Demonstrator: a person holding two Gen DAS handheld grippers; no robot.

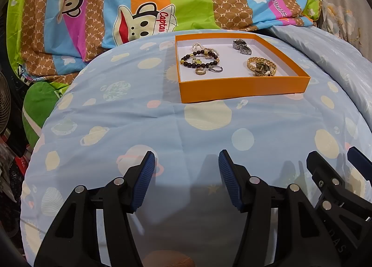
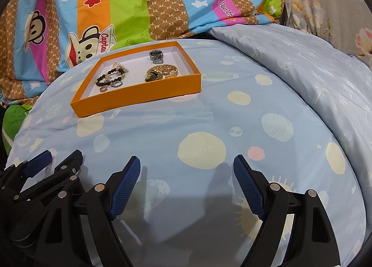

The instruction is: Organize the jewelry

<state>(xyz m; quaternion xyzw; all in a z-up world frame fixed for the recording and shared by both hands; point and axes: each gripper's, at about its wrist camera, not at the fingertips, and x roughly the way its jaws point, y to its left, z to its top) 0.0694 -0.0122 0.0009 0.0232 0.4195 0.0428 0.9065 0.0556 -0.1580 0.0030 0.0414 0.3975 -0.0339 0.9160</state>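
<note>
An orange box (image 1: 244, 87) with a white floor sits on a light blue bed sheet (image 1: 162, 132) printed with planets, well ahead of both grippers. Inside, a dark beaded bracelet (image 1: 197, 59), a pearl bracelet (image 1: 204, 47) and two rings (image 1: 209, 70) lie together at its left side; a silver watch (image 1: 241, 45) lies at the far right and a gold watch (image 1: 261, 66) nearer on the right. The left gripper (image 1: 187, 162) and right gripper (image 2: 187, 167) hover side by side over the sheet, fingers spread apart and grasping nothing. A striped cartoon-monkey blanket (image 2: 127, 6) lies behind the box.
</note>
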